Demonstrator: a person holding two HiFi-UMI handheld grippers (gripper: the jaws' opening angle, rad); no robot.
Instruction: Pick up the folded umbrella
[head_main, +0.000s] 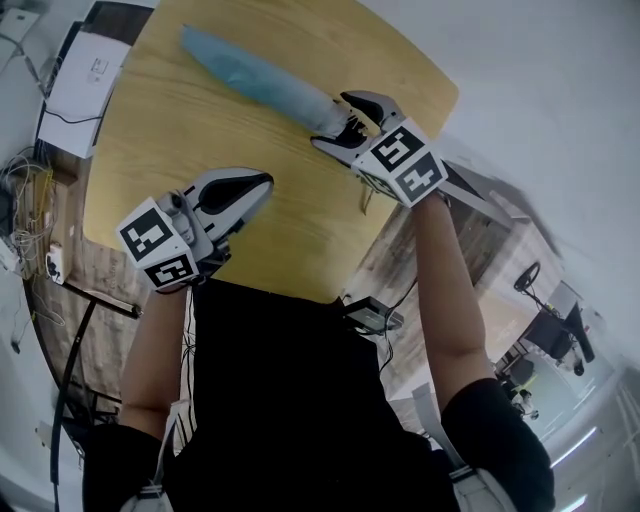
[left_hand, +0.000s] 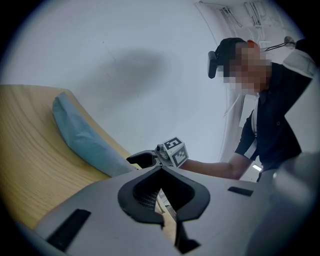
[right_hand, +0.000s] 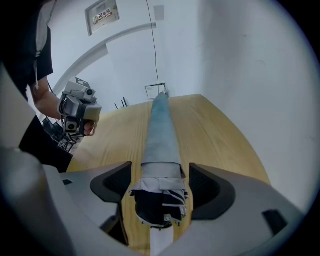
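Note:
The folded umbrella (head_main: 255, 75), in a pale blue sleeve, lies flat on the round wooden table (head_main: 180, 150), running from the far left toward my right hand. My right gripper (head_main: 330, 120) points down at its near end. In the right gripper view the umbrella's (right_hand: 161, 135) dark bunched end sits between the two jaws of the right gripper (right_hand: 161, 187), which stand open with a gap on each side and no pad pressing. My left gripper (head_main: 262, 185) hovers over the table's near edge, apart from the umbrella (left_hand: 82, 140). The left gripper (left_hand: 162, 221) is shut and empty.
A white box (head_main: 85, 75) and loose cables (head_main: 30, 190) lie beyond the table's left edge. A black device (head_main: 370, 315) sits below the near edge, and an office chair (head_main: 550, 330) stands at the right. The table's far edge runs close to a white wall (right_hand: 240, 60).

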